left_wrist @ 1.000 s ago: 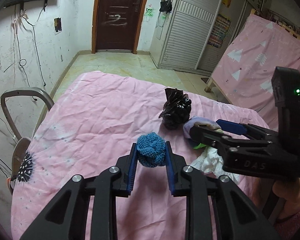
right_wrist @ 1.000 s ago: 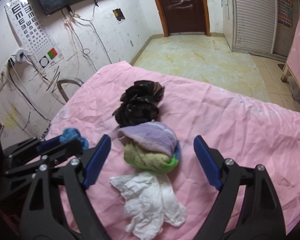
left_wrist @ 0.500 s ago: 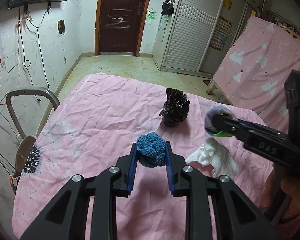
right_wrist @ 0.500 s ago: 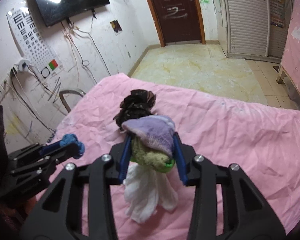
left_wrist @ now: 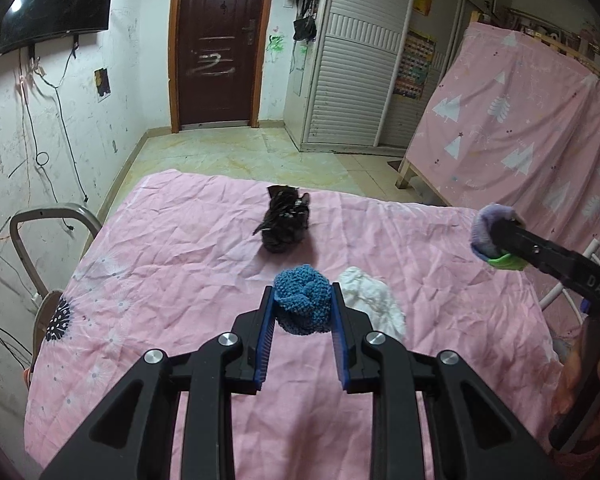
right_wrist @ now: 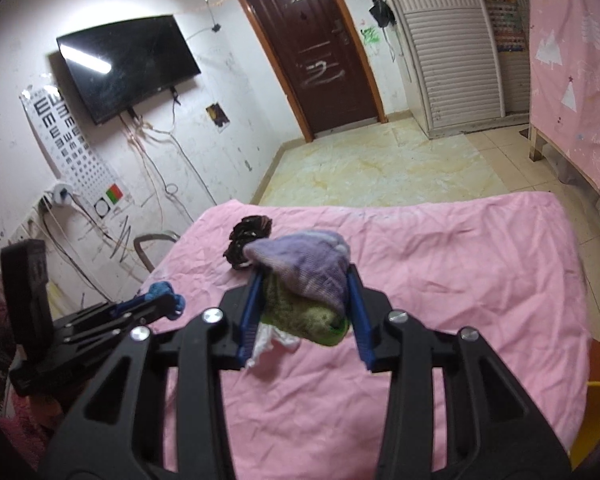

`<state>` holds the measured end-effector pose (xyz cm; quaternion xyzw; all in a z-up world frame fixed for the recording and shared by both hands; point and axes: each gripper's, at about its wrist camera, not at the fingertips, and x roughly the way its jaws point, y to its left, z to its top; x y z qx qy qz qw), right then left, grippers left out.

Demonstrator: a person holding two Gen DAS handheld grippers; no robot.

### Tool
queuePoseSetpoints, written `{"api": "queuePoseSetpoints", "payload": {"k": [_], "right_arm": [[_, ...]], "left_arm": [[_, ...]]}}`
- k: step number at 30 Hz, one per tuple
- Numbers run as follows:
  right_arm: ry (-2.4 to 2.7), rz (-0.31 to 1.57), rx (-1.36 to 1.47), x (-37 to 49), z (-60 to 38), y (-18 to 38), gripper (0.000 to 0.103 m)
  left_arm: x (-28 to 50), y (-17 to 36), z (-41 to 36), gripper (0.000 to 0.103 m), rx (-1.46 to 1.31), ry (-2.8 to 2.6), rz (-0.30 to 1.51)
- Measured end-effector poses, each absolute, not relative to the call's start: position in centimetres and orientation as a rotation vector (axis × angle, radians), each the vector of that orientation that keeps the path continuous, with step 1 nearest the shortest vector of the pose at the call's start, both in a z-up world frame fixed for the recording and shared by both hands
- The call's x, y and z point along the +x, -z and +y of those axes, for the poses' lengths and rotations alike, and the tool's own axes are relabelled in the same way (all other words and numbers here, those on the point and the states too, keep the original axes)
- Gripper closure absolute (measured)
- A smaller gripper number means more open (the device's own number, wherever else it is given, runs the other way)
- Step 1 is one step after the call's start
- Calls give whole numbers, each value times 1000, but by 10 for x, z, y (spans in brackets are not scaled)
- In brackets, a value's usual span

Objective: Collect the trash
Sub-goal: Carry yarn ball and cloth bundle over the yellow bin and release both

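Note:
My left gripper (left_wrist: 302,305) is shut on a blue knitted ball (left_wrist: 303,303), held above the pink sheet (left_wrist: 172,264). My right gripper (right_wrist: 306,292) is shut on a purple and green sock bundle (right_wrist: 308,280), lifted clear of the sheet; the same bundle (left_wrist: 494,236) shows at the right of the left wrist view. A crumpled white tissue (left_wrist: 374,306) lies on the sheet just beyond the left fingers and peeks out under the bundle as the tissue (right_wrist: 270,342). A crumpled black plastic bag (left_wrist: 285,229) lies farther back, mid sheet, also the bag (right_wrist: 246,238).
A metal chair frame (left_wrist: 40,220) stands off the sheet's left edge. A hand (left_wrist: 580,380) grips the right tool at the right edge. An orange and yellow seat (right_wrist: 598,376) sits off the right side. Door, wardrobe and TV line the far walls.
My right gripper closed on the purple and green bundle and lifted it up and to the right off the sheet, leaving the tissue. My left gripper rose a little, still holding the blue ball.

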<state>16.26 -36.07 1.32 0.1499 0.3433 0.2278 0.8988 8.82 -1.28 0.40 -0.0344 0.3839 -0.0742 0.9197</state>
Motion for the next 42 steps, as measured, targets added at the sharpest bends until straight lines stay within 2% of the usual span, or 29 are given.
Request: {"api": "queuePoseSetpoints", "payload": {"k": [20, 36, 37, 38, 39, 40, 42], "right_arm": [[-206, 564, 513, 68, -526, 5, 65], [27, 590, 558, 15, -619, 51, 64], [40, 598, 553, 12, -623, 53, 56], [52, 607, 554, 11, -627, 55, 37], [62, 615, 555, 9, -629, 57, 28], [73, 615, 559, 6, -632, 58, 23], [90, 608, 563, 2, -638, 59, 23]], "left_arm": [[57, -19, -127, 87, -7, 446, 775], [33, -5, -250, 87, 121, 655, 823], [30, -5, -258, 87, 129, 670, 825], [27, -4, -268, 87, 139, 692, 829], [24, -5, -275, 87, 147, 706, 830], [21, -4, -284, 87, 159, 722, 830], [16, -3, -298, 87, 179, 751, 831]]}}
